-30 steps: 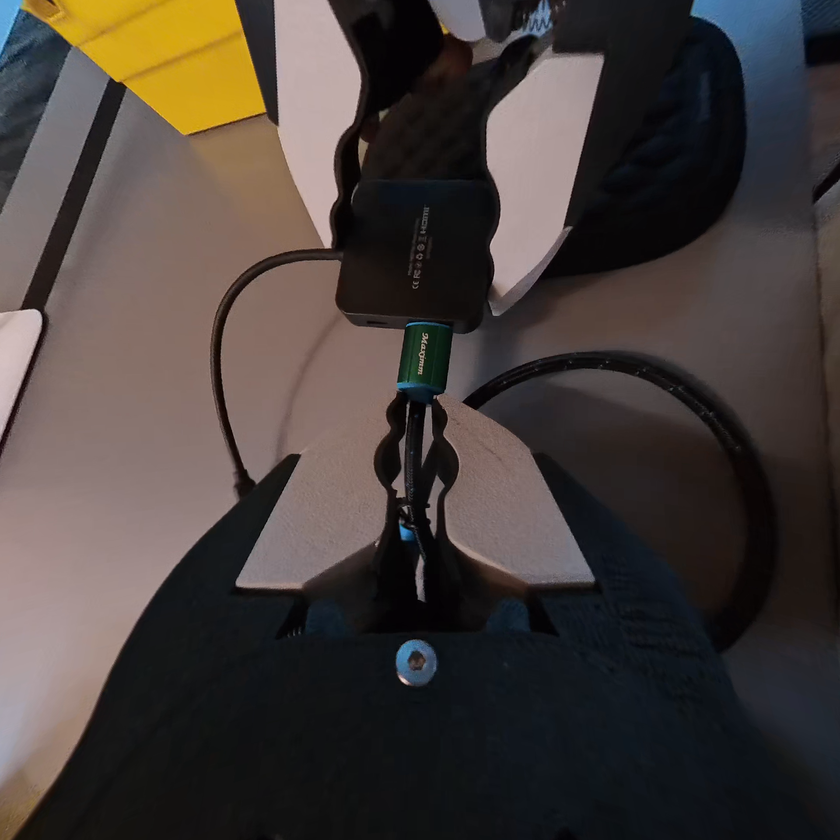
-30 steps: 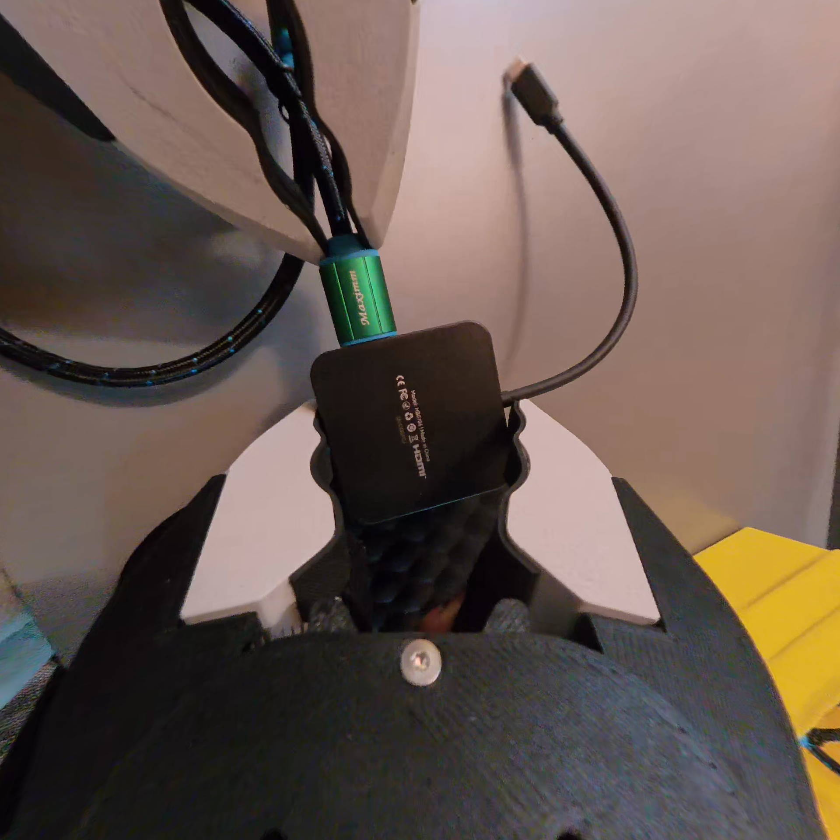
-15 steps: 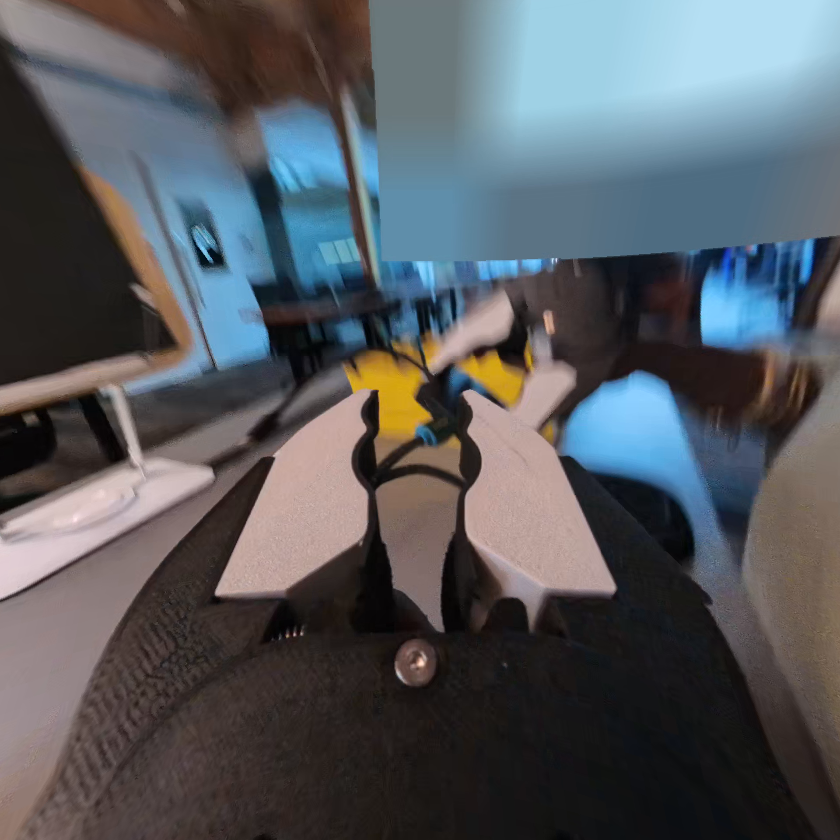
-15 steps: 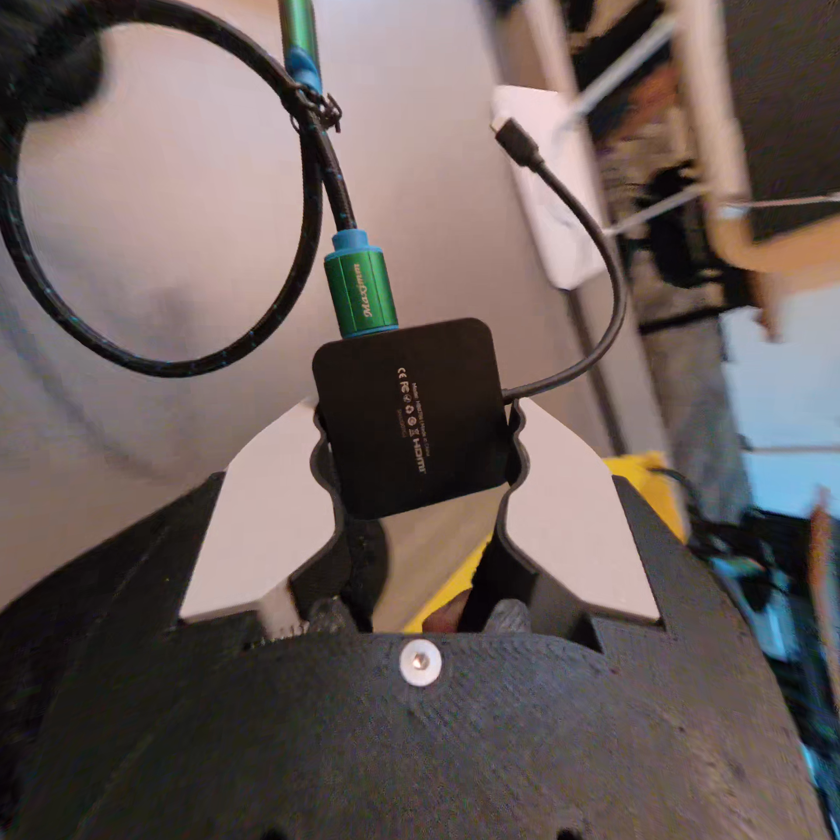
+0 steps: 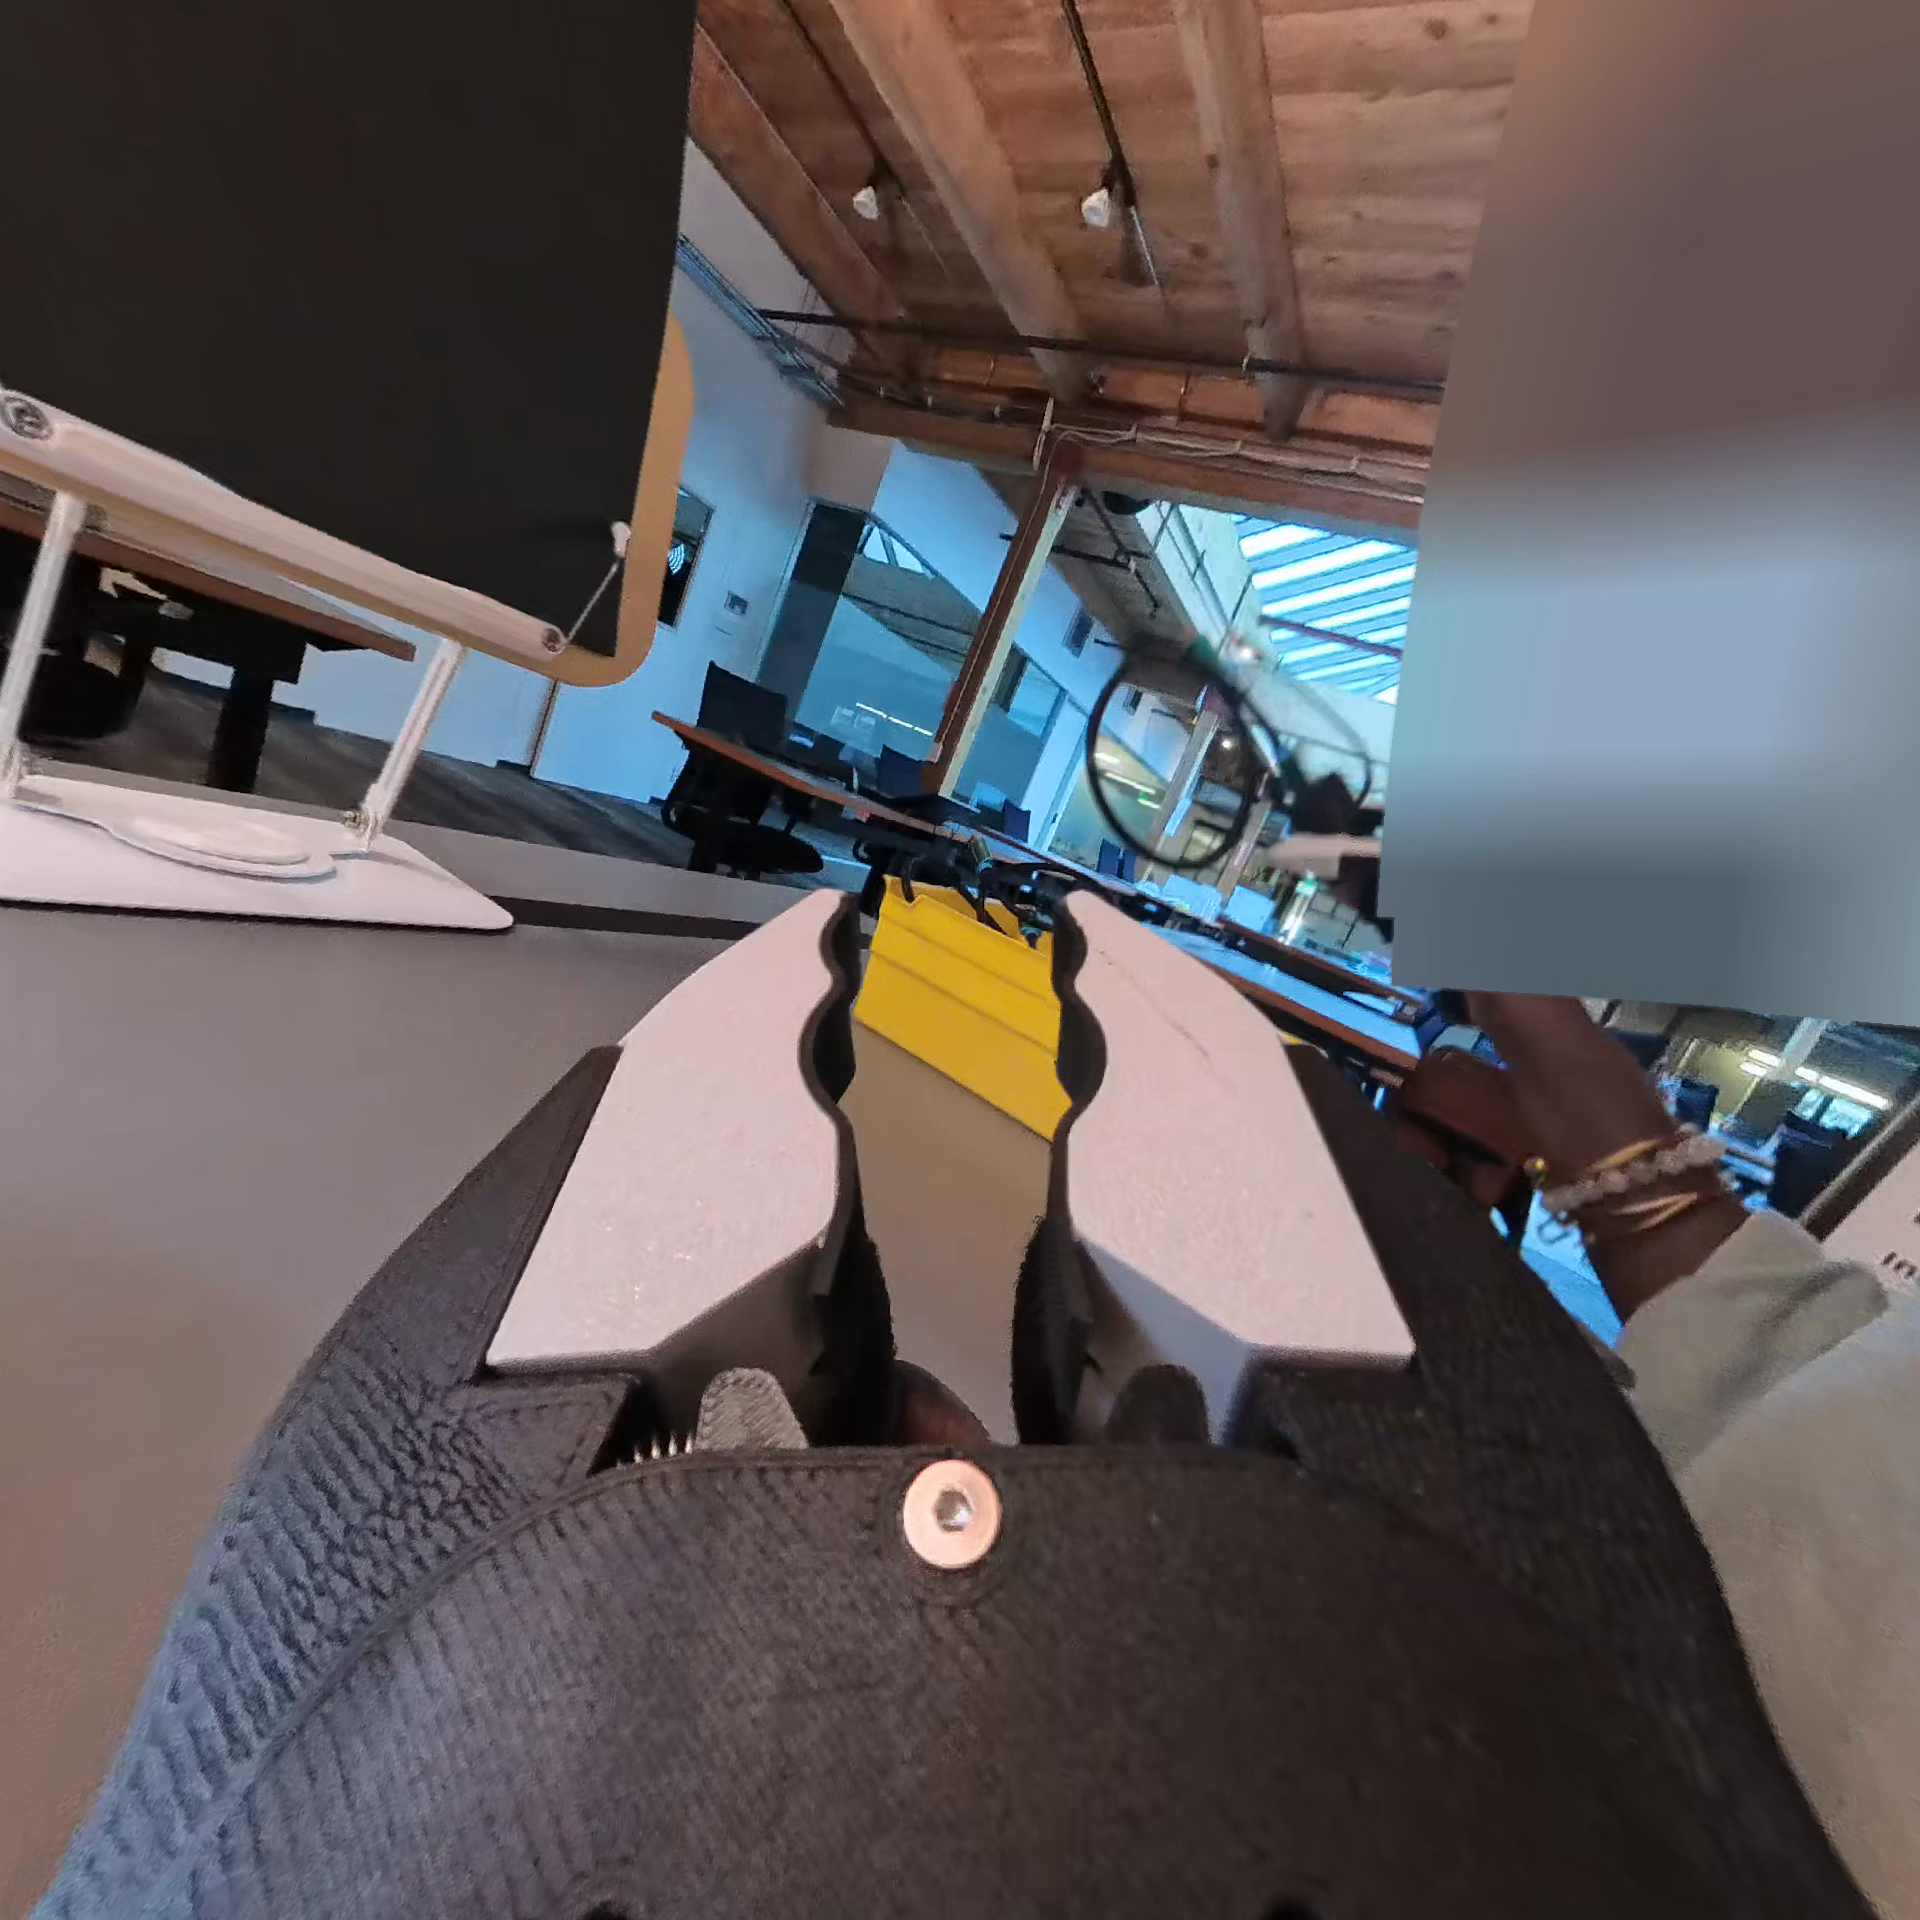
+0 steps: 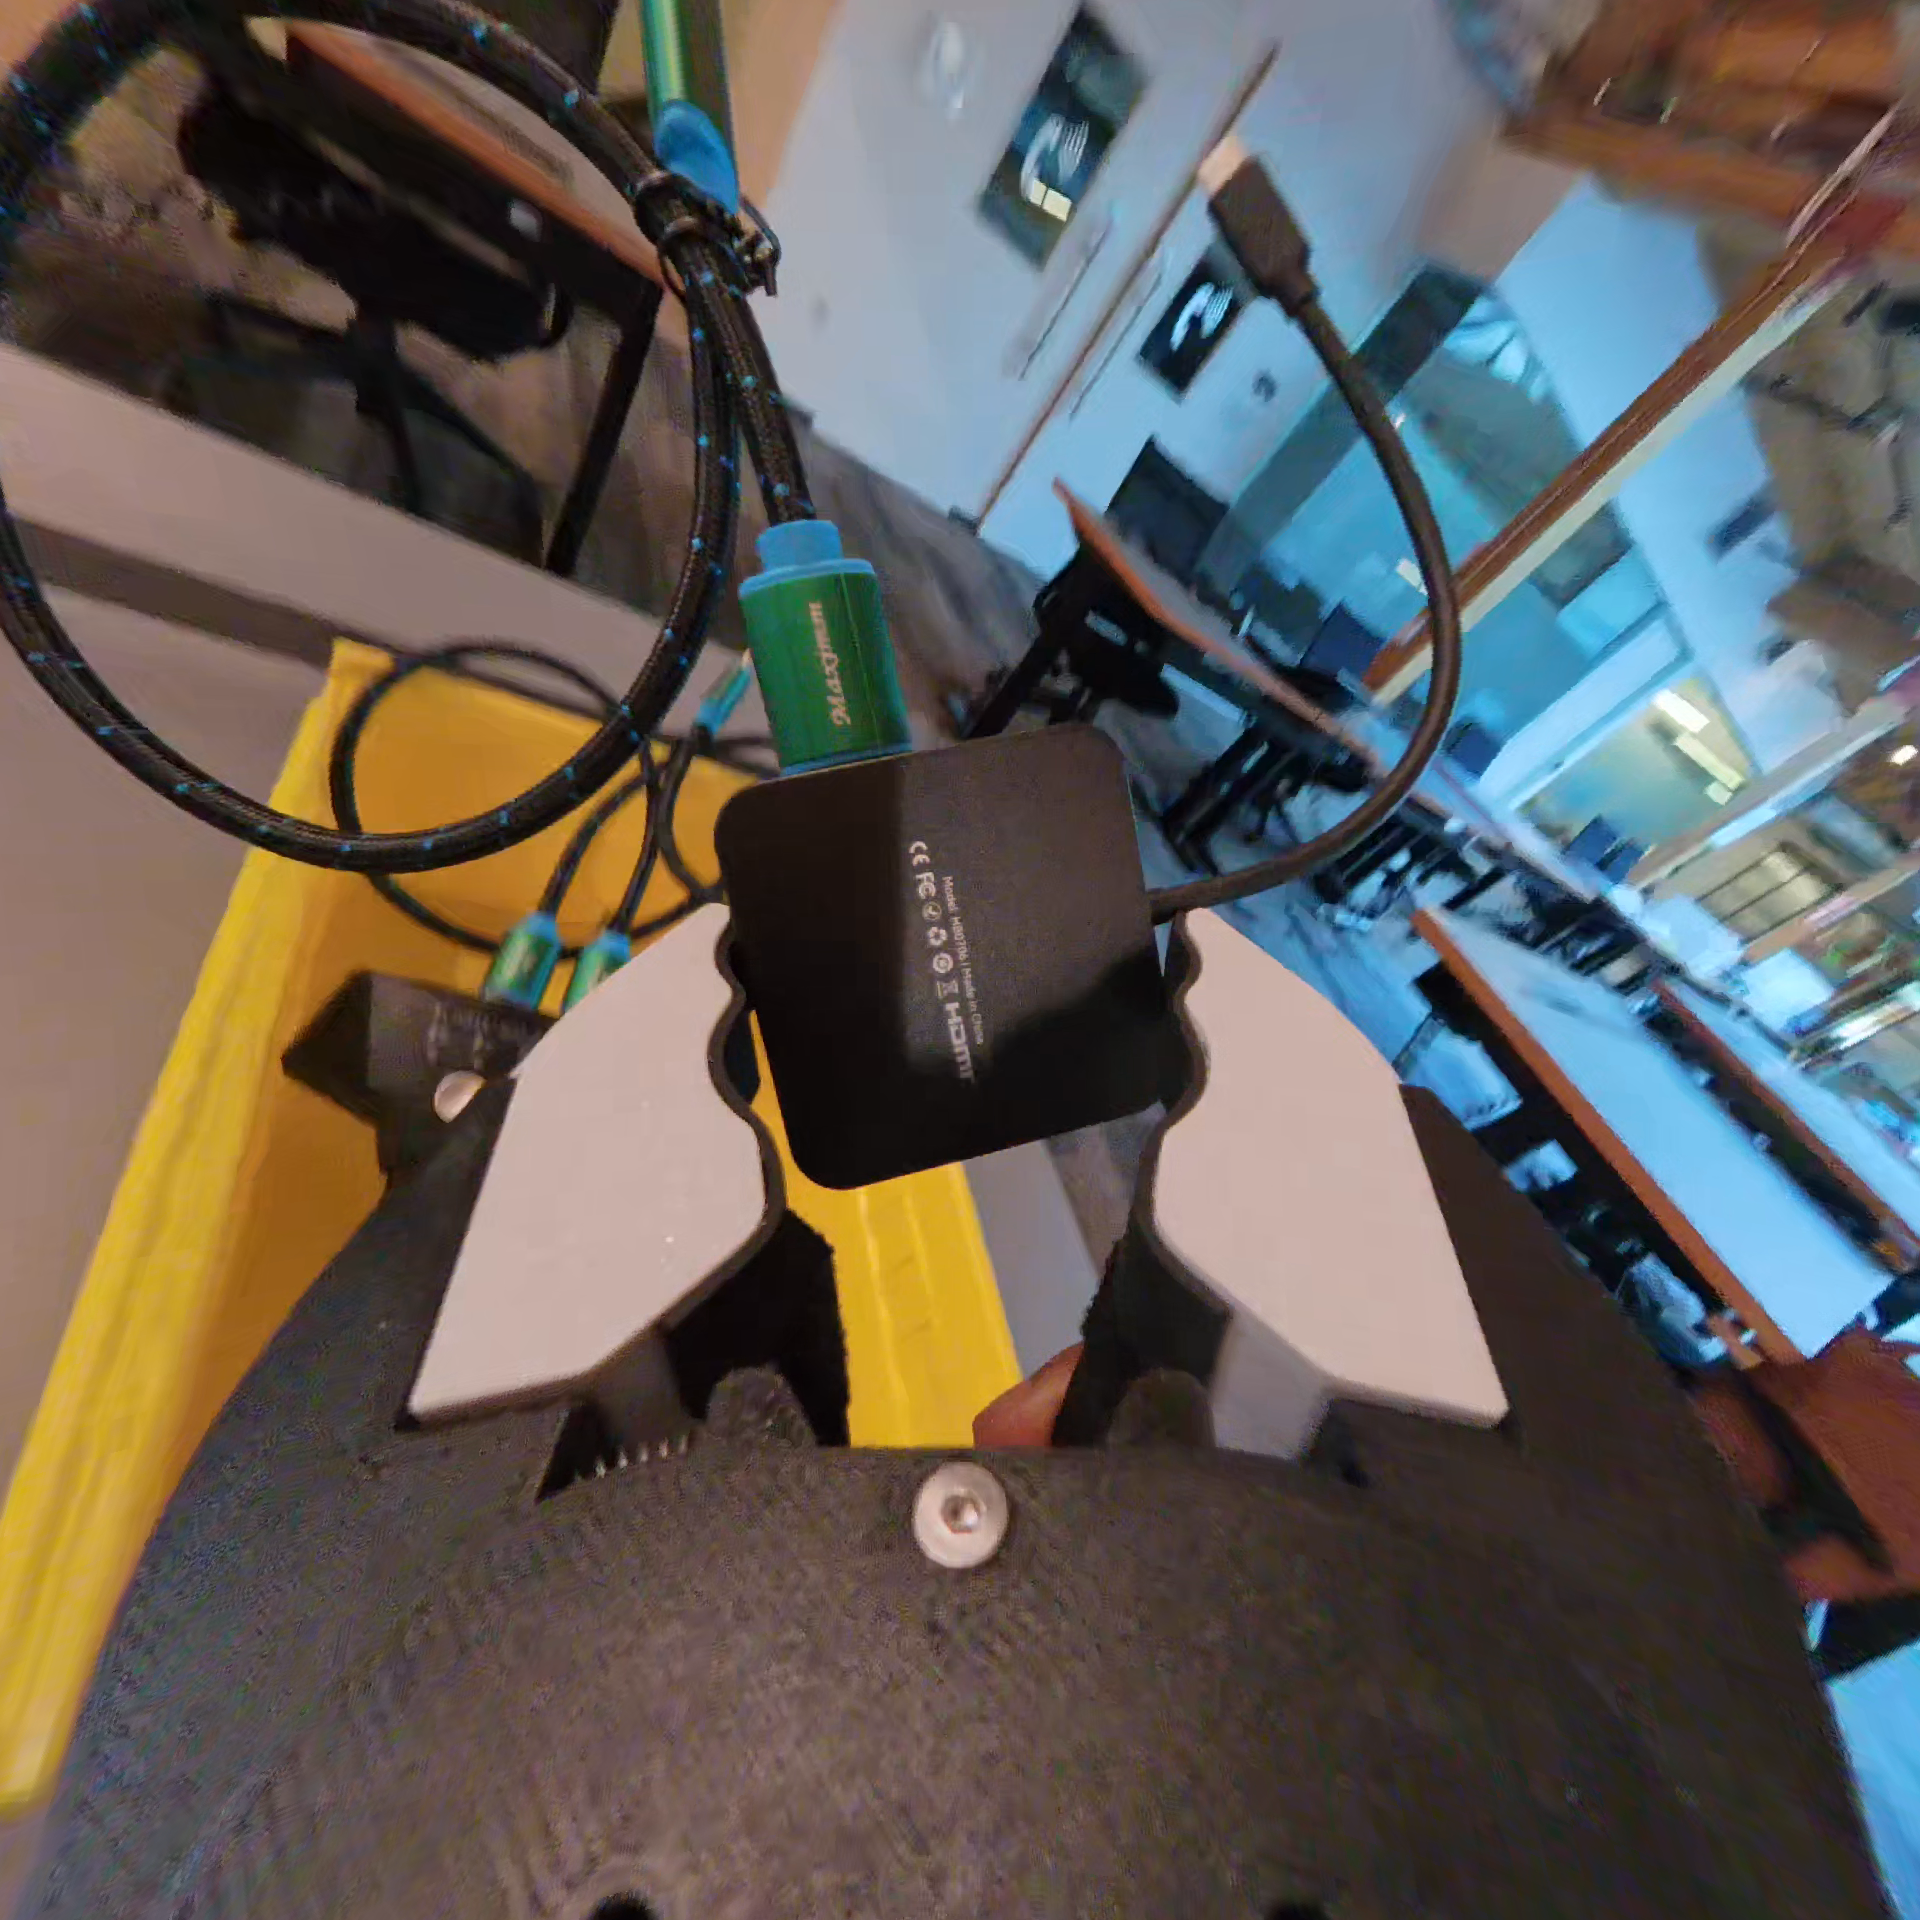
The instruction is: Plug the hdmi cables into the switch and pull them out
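My right gripper is shut on the black HDMI switch and holds it in the air. A green HDMI plug sits in the switch's far edge. Its braided black cable hangs in a loop, tied near the other green plug. The switch's thin black lead curves up to a free plug. My left gripper is open and empty, low over the grey table. The hanging cable loop shows blurred, far ahead of it.
A yellow bin lies under the switch and holds another black device with two green plugs. The bin shows between my left fingers. A white stand with a black panel is left. A person's hand is right. The gap from one gripper's tips to the other's is roughly 45 cm.
My left gripper let go of the braided cable, opened and swung up away from the switch. My right gripper lifted the switch, cable still plugged in, over the yellow bin.
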